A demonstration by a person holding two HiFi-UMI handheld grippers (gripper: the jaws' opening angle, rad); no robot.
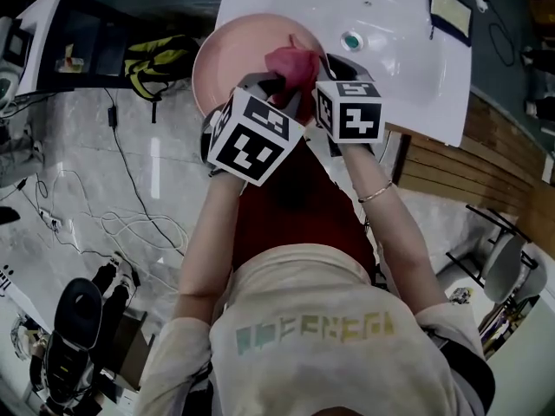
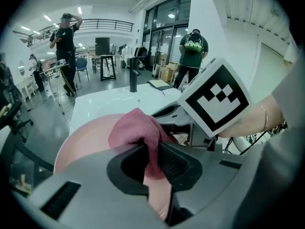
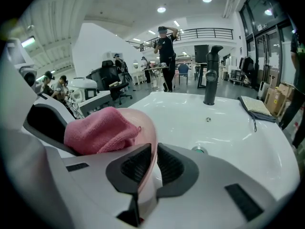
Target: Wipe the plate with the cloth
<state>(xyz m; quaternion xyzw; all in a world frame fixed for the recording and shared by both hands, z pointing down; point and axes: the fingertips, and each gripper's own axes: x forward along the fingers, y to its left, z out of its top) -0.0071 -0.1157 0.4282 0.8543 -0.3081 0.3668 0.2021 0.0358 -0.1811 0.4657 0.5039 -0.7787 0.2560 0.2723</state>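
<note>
Plate (image 1: 230, 59) and cloth (image 1: 290, 66) show at the upper centre of the head view, the pink plate overlapping the left edge of the white surface (image 1: 408, 68). The bunched red-pink cloth lies on the plate's right part. The left gripper (image 1: 270, 85) reaches it from below, and the right gripper (image 1: 328, 69) meets the plate's right rim just beside it. A drain (image 1: 351, 40) sits in the surface's basin, to the right of the plate.

Left gripper view: the left gripper (image 2: 151, 159) has its jaws closed tight on a fold of the cloth (image 2: 136, 130). The rest of the cloth swells above them at the centre of the frame, against the plate (image 2: 86, 137). The right gripper's marker cube (image 2: 215, 95) fills the right middle, and a dark tap (image 2: 134, 78) stands beyond on the surface (image 2: 105, 104).

Right gripper view: the right gripper (image 3: 151, 165) is clamped on the plate's thin rim, one jaw on each face, with the plate (image 3: 148, 132) standing edge-on and tilted between them. The cloth (image 3: 100, 130) lies left of centre on the plate. The surface (image 3: 214, 123), its drain (image 3: 199, 150) and the tap (image 3: 210, 75) lie to the right.
</note>
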